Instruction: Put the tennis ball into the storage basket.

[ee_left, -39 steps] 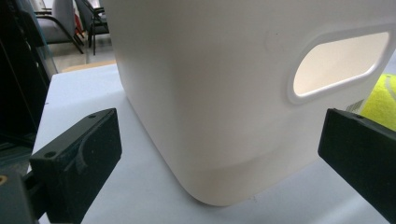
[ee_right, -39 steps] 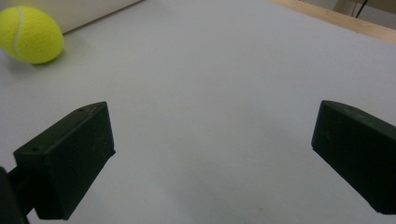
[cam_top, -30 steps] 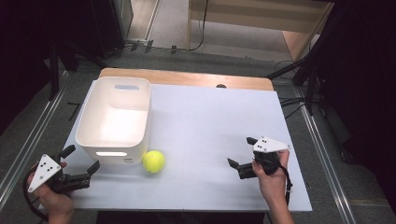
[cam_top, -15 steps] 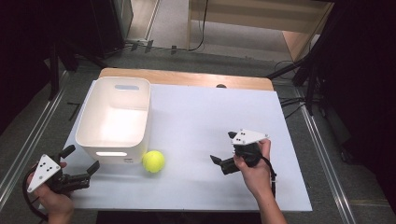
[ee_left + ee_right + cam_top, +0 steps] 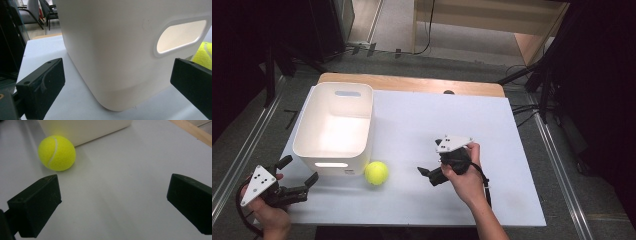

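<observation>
Two wide-open grippers, left gripper (image 5: 298, 176) at the table's (image 5: 522, 165) near-left edge and right gripper (image 5: 427, 171) over bare tabletop, flank the tennis ball (image 5: 376, 173) touching the bin (image 5: 362, 100).

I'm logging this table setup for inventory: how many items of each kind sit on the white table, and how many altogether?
Tennis ball: 1
White bin: 1
Total: 2

Grey floor (image 5: 397, 30) surrounds the white table (image 5: 492, 125); dark room edges.
</observation>
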`<state>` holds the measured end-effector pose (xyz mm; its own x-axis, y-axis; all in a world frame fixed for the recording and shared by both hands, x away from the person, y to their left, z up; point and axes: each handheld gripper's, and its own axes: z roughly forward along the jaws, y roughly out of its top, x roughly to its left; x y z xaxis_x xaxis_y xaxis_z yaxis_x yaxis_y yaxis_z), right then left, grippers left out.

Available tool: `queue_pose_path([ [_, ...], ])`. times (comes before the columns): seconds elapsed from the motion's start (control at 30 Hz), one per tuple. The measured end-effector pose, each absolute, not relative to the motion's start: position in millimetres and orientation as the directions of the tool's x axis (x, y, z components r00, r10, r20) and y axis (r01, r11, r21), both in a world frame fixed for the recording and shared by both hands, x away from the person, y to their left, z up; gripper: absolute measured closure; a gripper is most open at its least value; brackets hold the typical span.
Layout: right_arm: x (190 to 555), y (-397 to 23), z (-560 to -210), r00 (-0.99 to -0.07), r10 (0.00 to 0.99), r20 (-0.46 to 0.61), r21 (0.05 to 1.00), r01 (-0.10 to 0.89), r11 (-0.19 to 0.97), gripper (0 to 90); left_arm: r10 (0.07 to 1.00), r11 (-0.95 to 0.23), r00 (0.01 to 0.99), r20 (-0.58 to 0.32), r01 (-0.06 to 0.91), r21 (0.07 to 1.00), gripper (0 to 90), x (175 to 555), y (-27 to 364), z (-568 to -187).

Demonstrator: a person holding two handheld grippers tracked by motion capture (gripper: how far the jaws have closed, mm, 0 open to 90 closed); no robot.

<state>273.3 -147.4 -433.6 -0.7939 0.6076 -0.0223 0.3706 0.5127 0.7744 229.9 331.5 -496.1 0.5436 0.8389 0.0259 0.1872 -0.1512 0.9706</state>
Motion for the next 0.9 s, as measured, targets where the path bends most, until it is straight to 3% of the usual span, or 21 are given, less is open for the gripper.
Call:
queue_pose_path([
  [0.9, 291.8, -62.7, -451.9, -0.880, 0.474, 0.008, 0.714, 0.337, 0.614, 0.0, 0.837, -0.152, 0.547, 0.026, 0.187, 0.970, 0.0, 230.2, 332.2, -495.8],
])
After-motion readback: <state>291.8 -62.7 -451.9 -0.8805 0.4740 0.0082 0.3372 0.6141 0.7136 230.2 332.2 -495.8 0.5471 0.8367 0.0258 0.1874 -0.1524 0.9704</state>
